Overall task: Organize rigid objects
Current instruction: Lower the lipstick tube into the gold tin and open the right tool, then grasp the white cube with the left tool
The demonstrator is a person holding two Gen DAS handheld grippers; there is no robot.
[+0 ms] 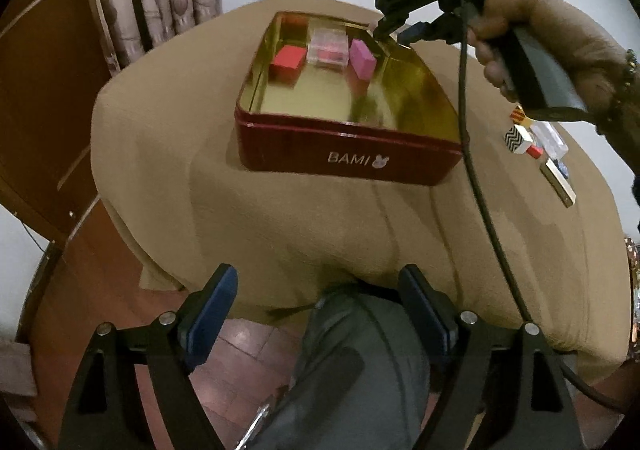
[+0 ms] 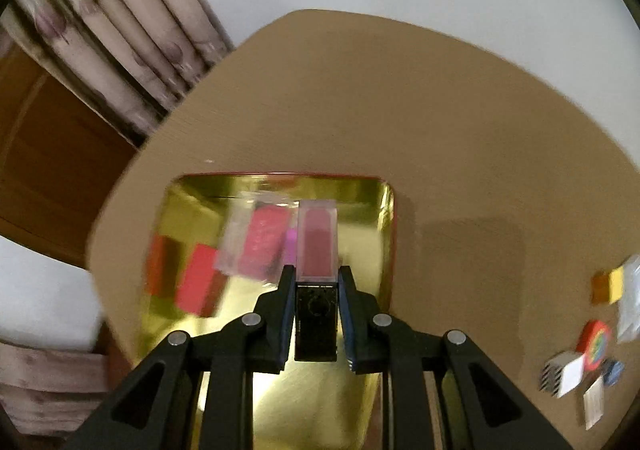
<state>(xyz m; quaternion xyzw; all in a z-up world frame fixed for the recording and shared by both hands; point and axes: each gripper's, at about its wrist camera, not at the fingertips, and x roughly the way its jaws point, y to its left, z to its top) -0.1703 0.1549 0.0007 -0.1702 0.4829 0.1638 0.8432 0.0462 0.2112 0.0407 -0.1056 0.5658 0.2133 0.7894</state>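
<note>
Table (image 1: pixel 248 217): covered with a tan cloth; it carries every item listed below.

Tin (image 1: pixel 348 153): a red rectangular box marked "BAMI", lid off, gold interior. It sits near the middle of the table. The right wrist view looks down into it (image 2: pixel 384 234).

Right gripper (image 2: pixel 315 314): held in the person's right hand (image 1: pixel 544 49) above the tin's far right corner. Its jaws are clamped on a lip gloss tube (image 2: pixel 317 242), gripping the black cap, while the clear body with dark pink contents projects forward over the tin's interior. The tube is off the tin floor as far as the view shows.

Left gripper (image 1: pixel 316 314): low at the near table edge, jaws spread wide with nothing between them, above the person's grey trouser leg (image 1: pixel 360 370).

Contents of tin, along the far wall: a red block (image 1: pixel 287 61) on the left, a clear plastic case (image 1: pixel 328 47) with pink contents in the middle, a pink block (image 1: pixel 362 59) on the right. The case stands between the two blocks; contact cannot be judged.

Loose items (image 1: pixel 536 145): a cluster of small objects on the cloth well to the right of the tin, including a black-and-white zigzag block (image 1: pixel 518 137). The same cluster shows in the right wrist view (image 2: pixel 592 342), blurred.
</note>
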